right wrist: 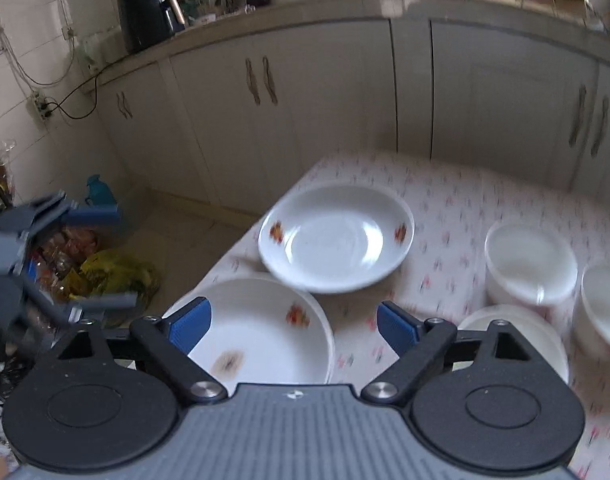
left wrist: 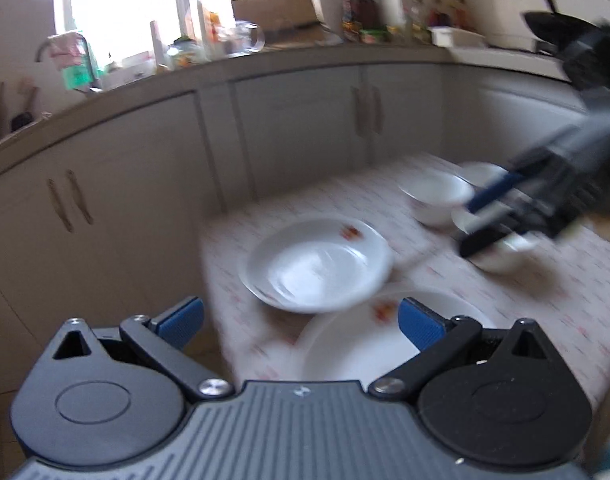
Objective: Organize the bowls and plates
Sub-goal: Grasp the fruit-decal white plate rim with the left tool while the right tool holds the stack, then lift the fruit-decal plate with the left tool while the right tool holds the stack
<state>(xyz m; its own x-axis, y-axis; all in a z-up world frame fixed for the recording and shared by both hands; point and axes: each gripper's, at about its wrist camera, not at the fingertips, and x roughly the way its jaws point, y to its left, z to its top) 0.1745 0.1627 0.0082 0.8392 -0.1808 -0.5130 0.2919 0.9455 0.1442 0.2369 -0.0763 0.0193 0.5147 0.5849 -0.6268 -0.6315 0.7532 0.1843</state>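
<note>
Hovering over table (right wrist: 445,208), left gripper (left wrist: 301,320) and right gripper (right wrist: 293,322) gaped wide, empty. Plates (right wrist: 337,236) unstacked; next likely gripping rim squarely.

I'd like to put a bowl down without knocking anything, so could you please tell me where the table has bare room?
Bare cloth lies along the far edge, beyond the far plate and the bowls. A narrower strip runs between that plate and the bowls. The near side is crowded: the near plate sits partly under the far plate's rim, and three bowls cluster at the right.
</note>
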